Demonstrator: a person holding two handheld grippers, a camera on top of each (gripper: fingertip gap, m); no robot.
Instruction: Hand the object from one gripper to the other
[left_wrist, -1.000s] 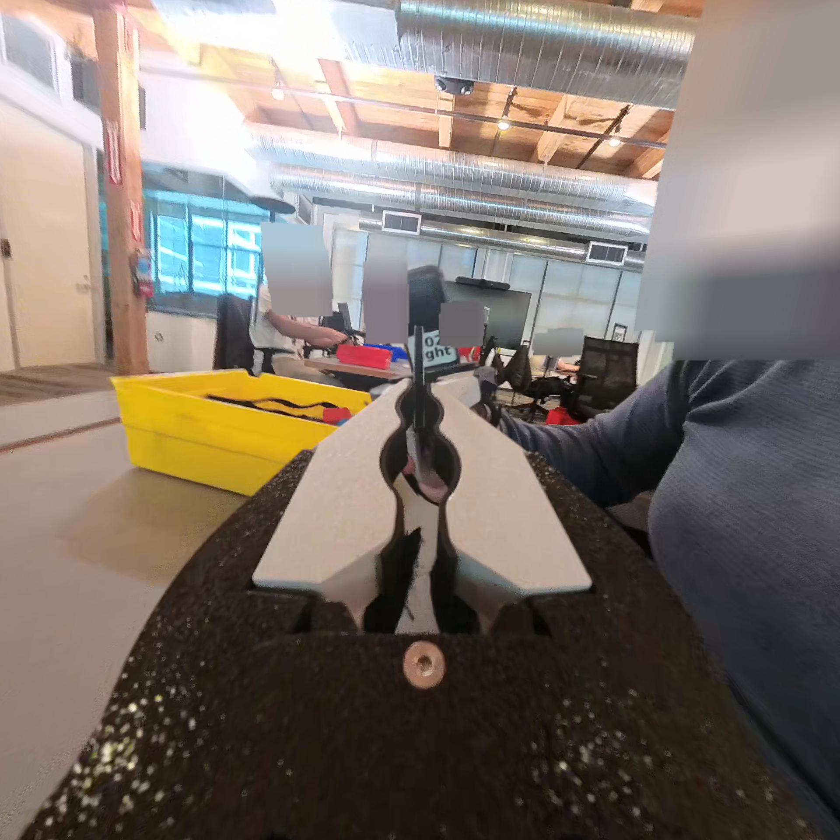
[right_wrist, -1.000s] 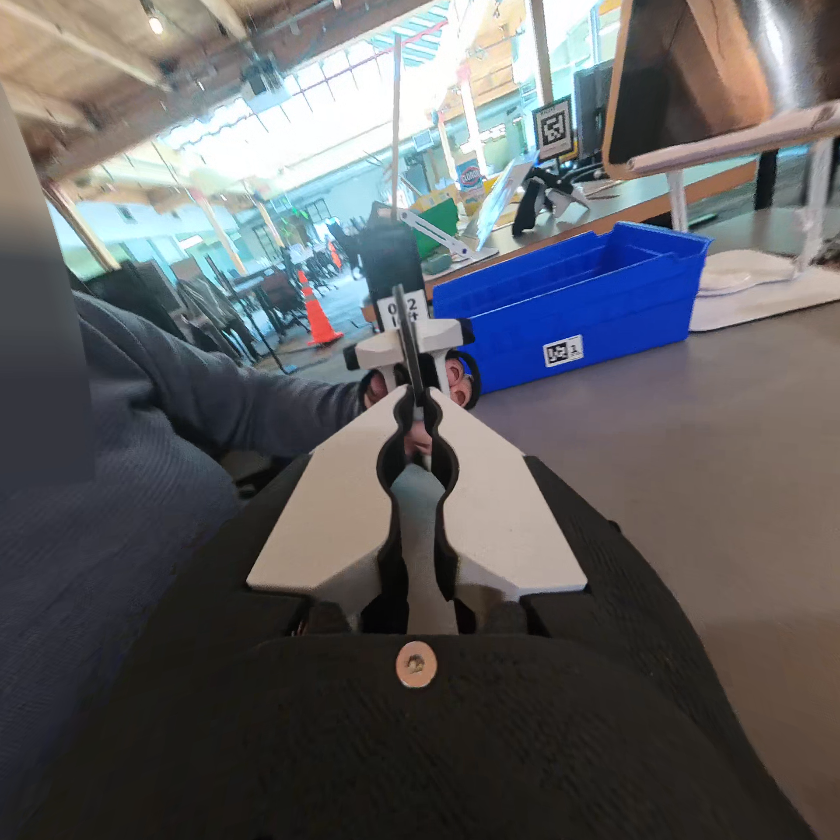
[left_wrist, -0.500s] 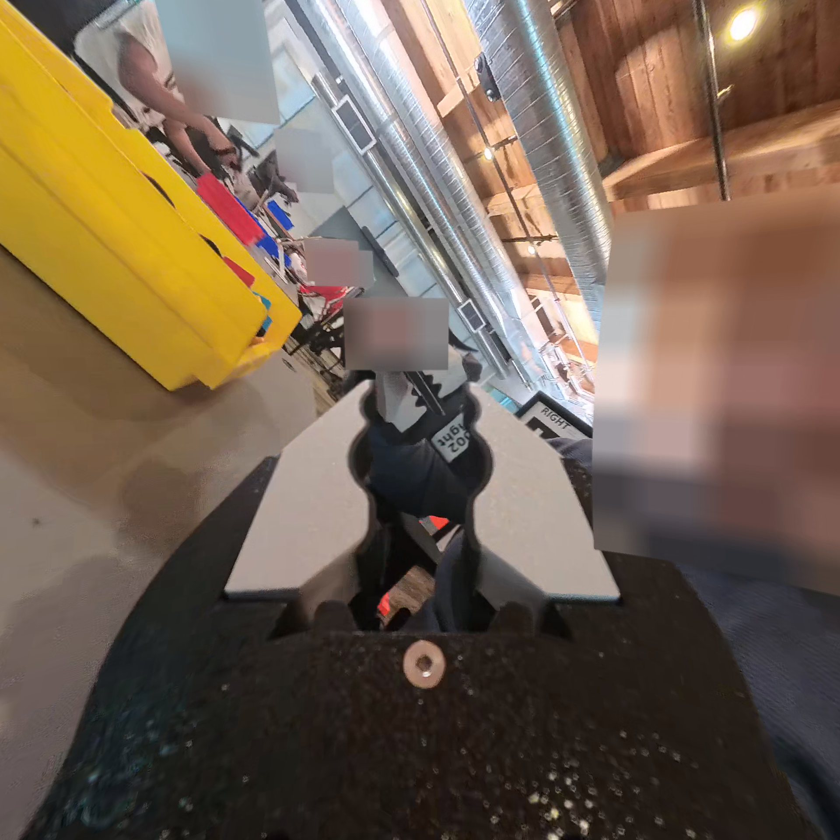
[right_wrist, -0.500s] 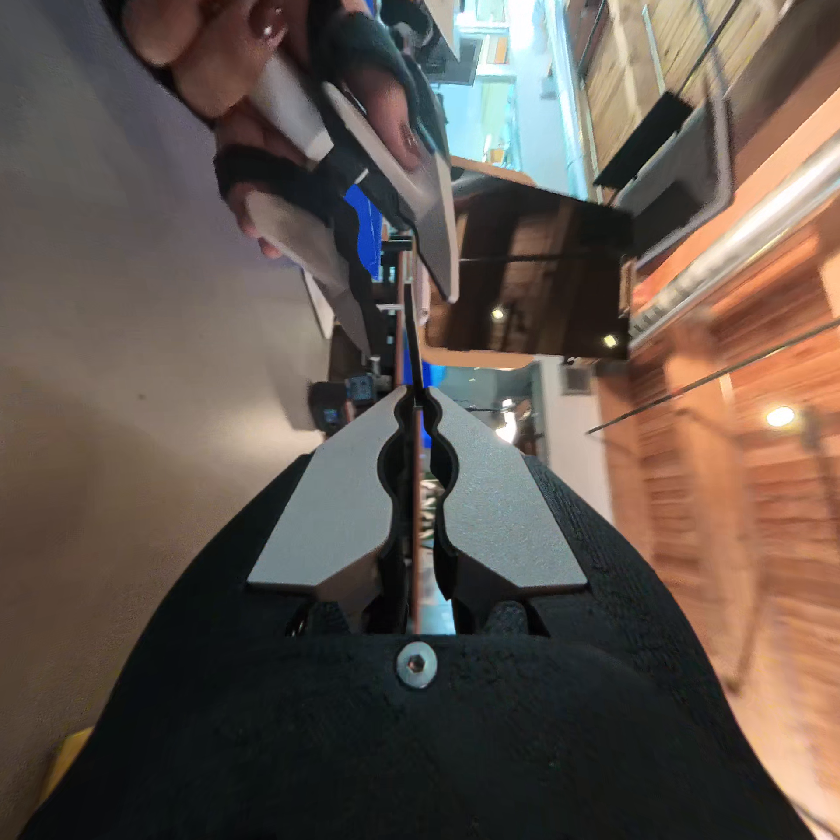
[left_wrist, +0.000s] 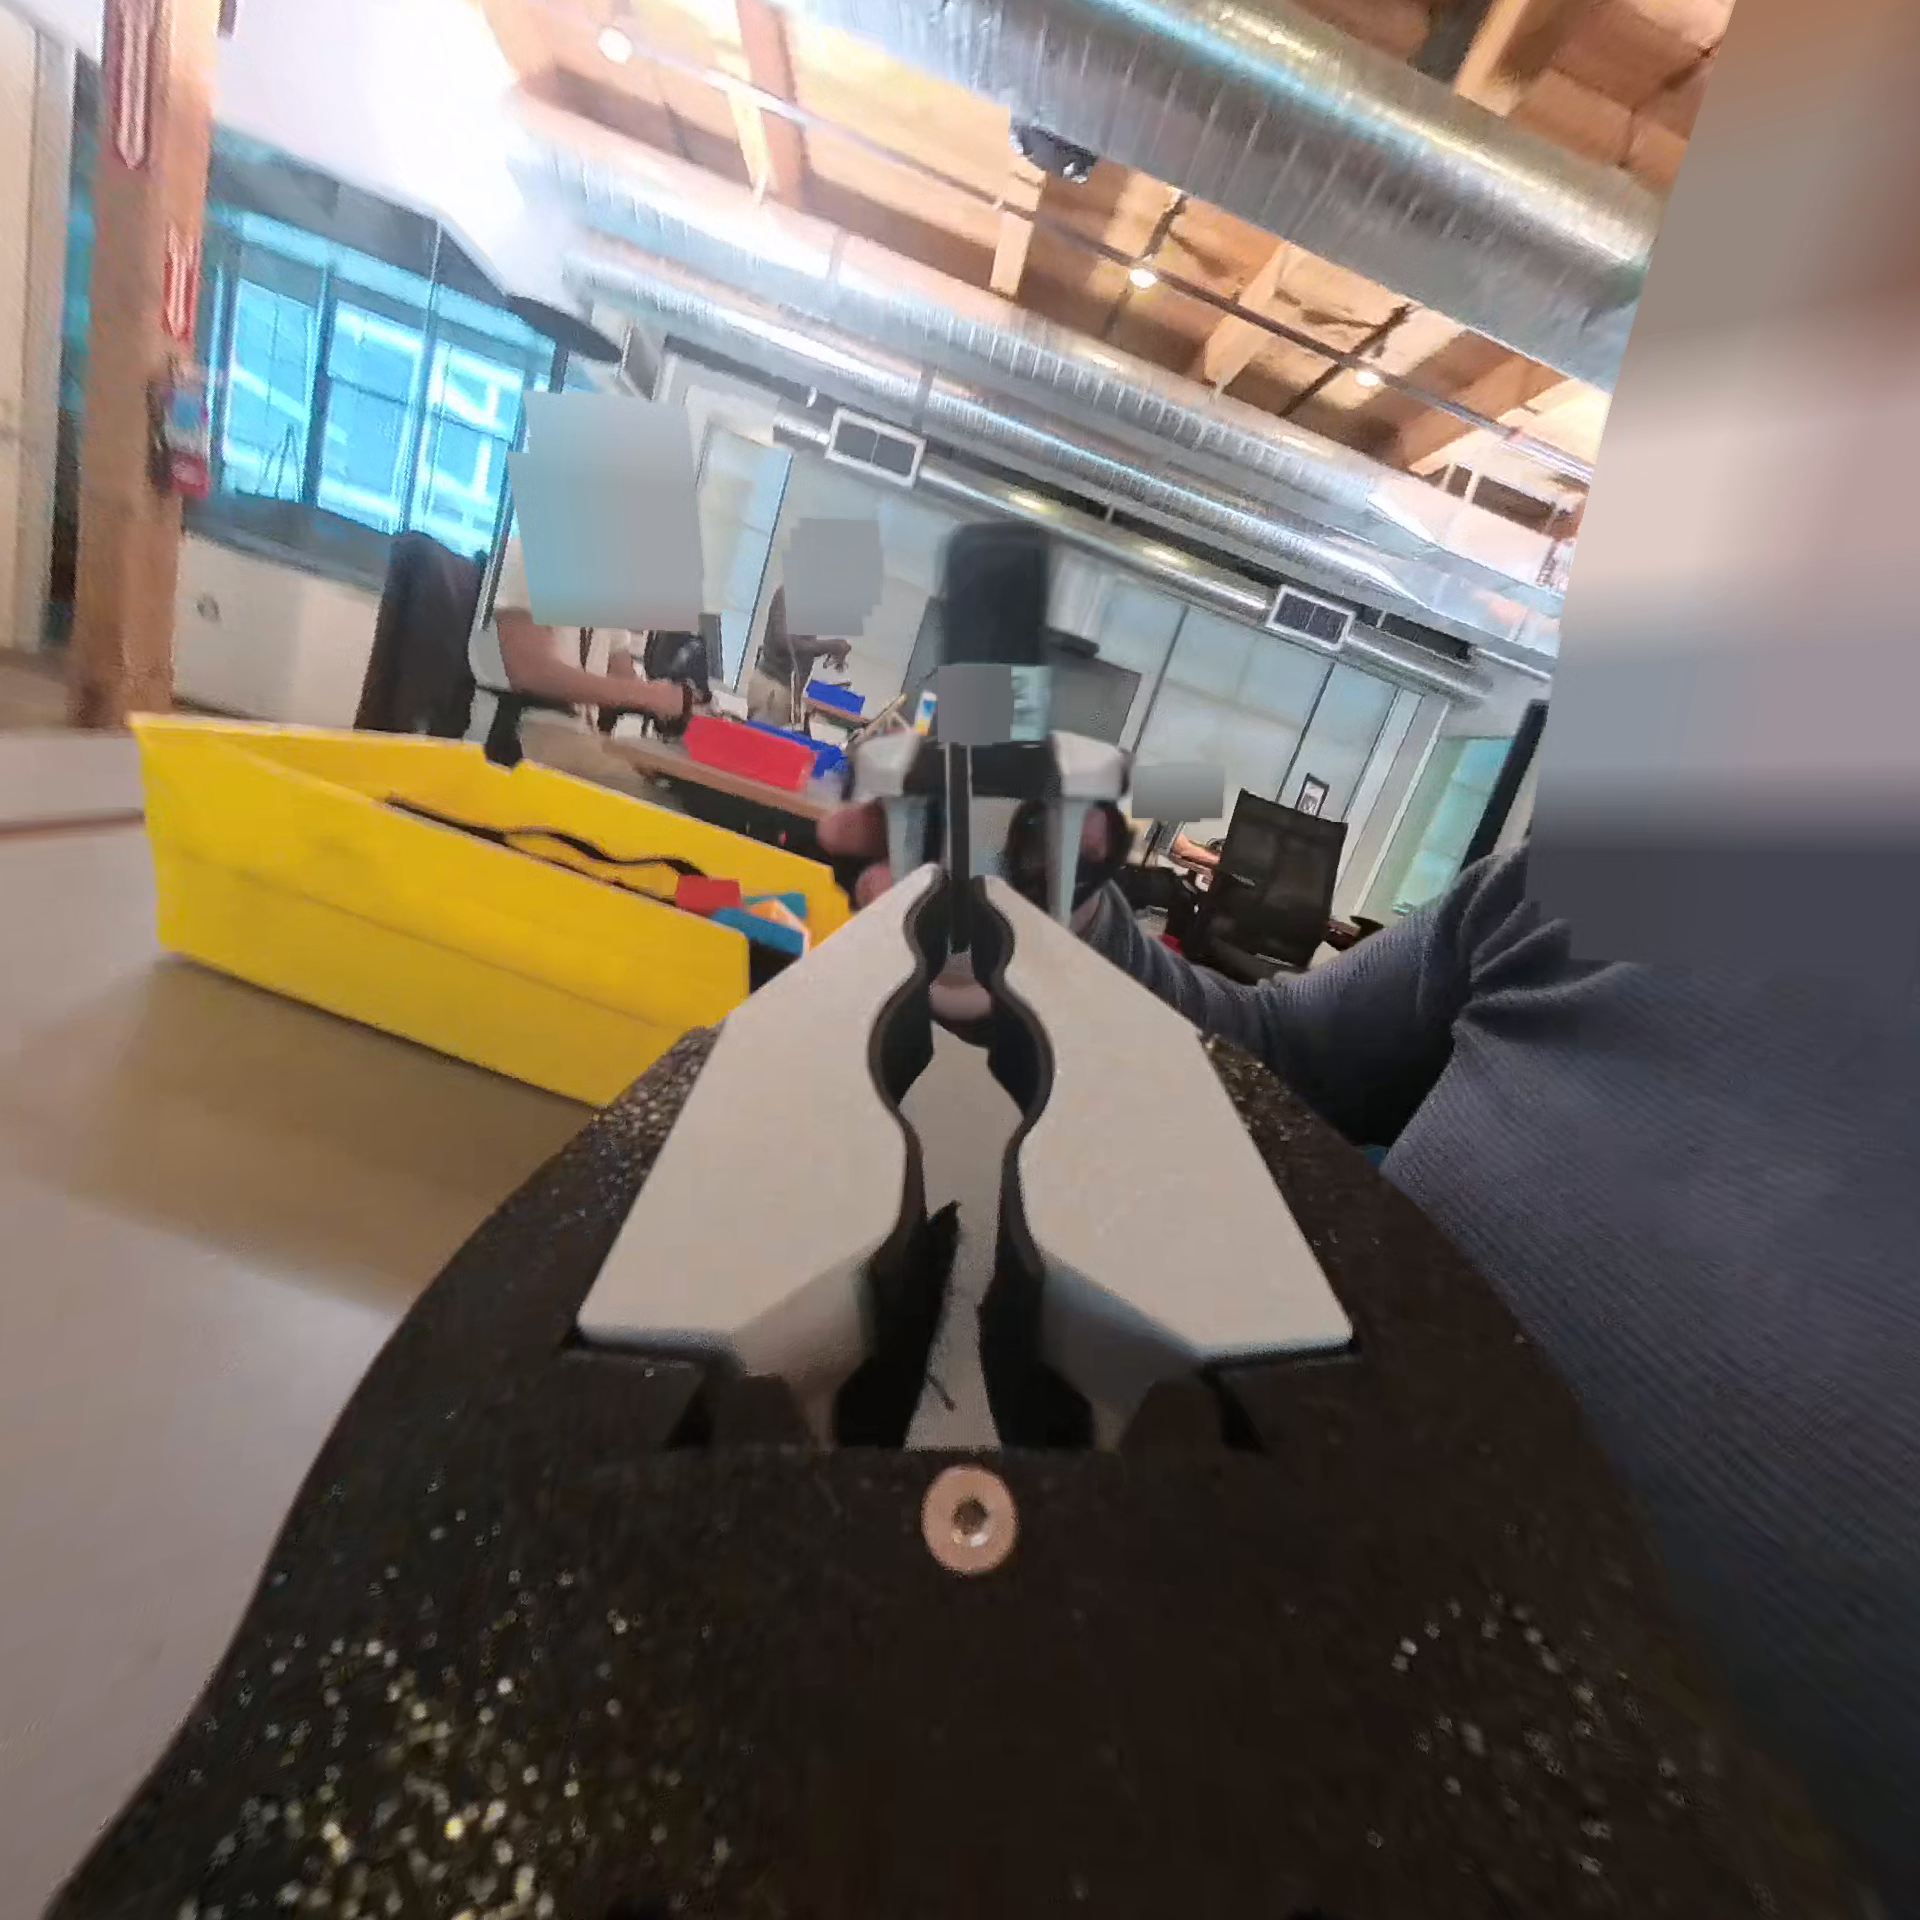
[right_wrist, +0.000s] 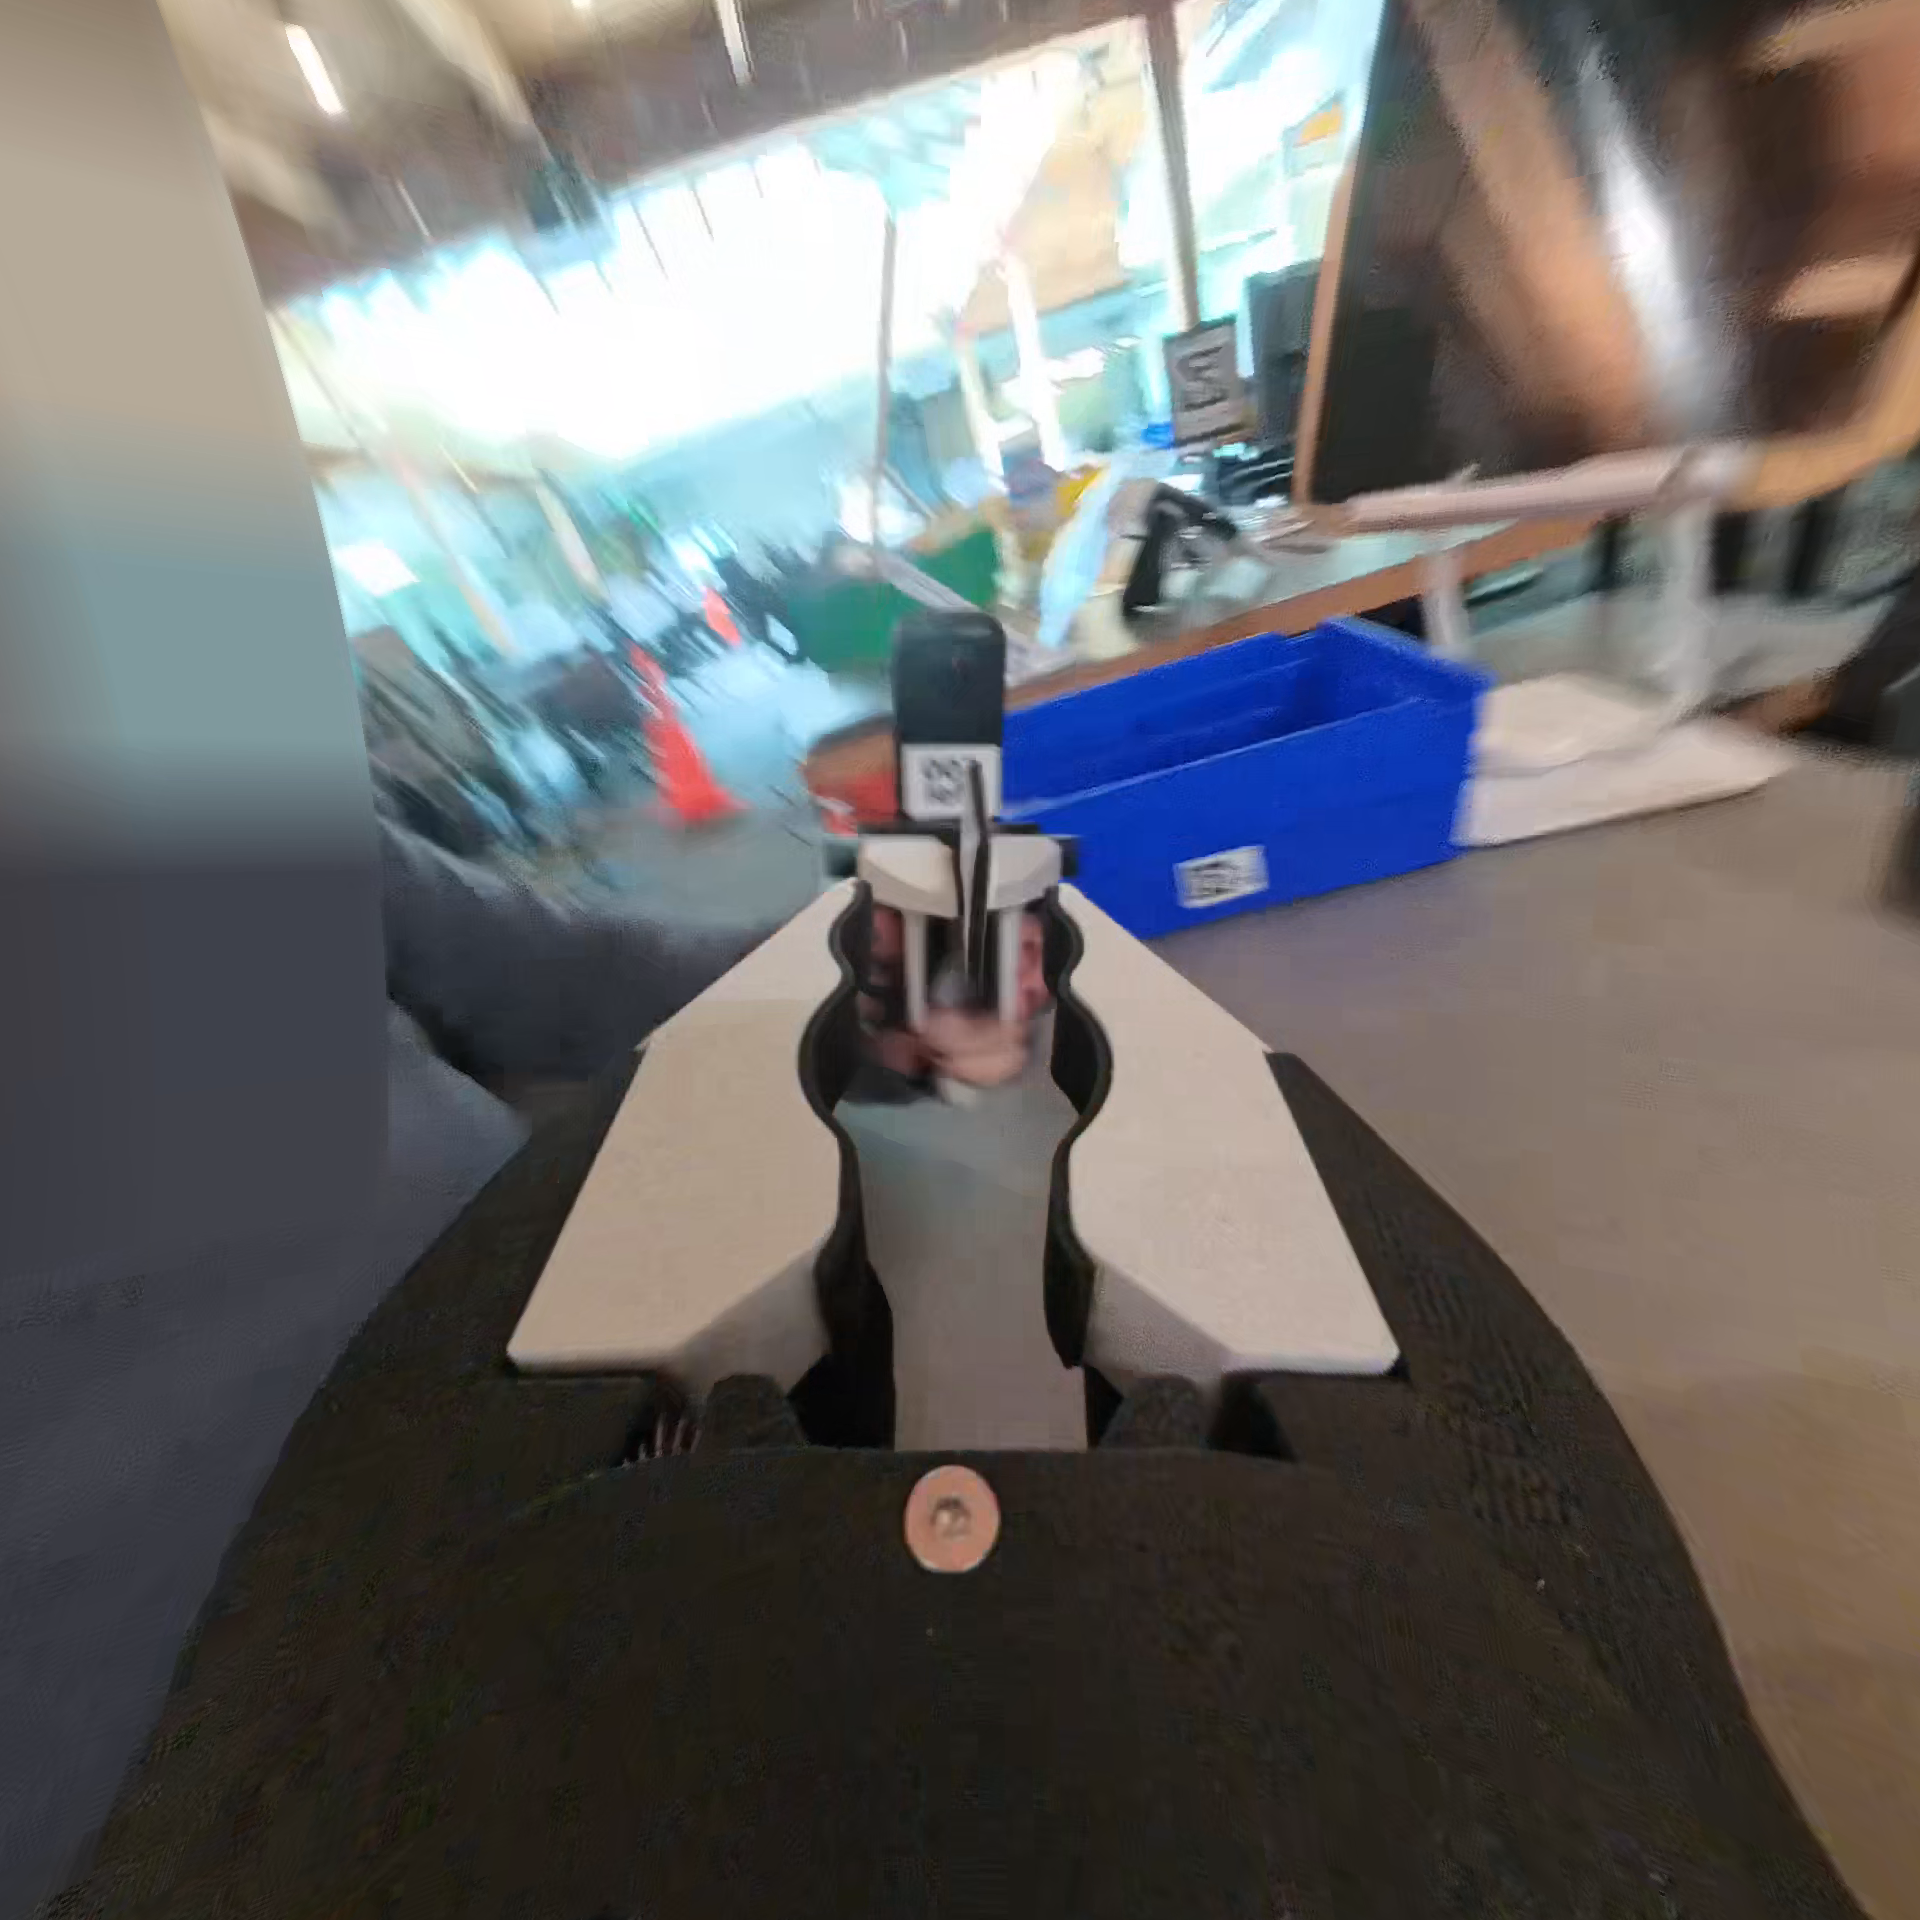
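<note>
Two changes are noted against half a second ago. First, the left gripper (left_wrist: 958, 891), then spread wide, now stands clenched, its tips pinching the thin black strip (left_wrist: 958, 821), which rises upright toward twelve o'clock from the pinch. Second, the right gripper (right_wrist: 958, 904), then clamped on that strip, now stands released, with a clear gap to either side of the strip, touching it on neither side as far as the right wrist view shows; that view is motion-blurred, so fine contact cannot be confirmed. The strip therefore sits in the left gripper alone, held in the air above the table (left_wrist: 156, 1299), with the two tools facing each other nose to nose. Judgement: the transfer from right to left appears made, and what remains is for the tools to draw apart without knocking the strip askew. The yellow bin (left_wrist: 416, 956) lies at ten o'clock in the left wrist view, the blue bin (right_wrist: 1247, 831) at two o'clock in the right; neither is involved.
</note>
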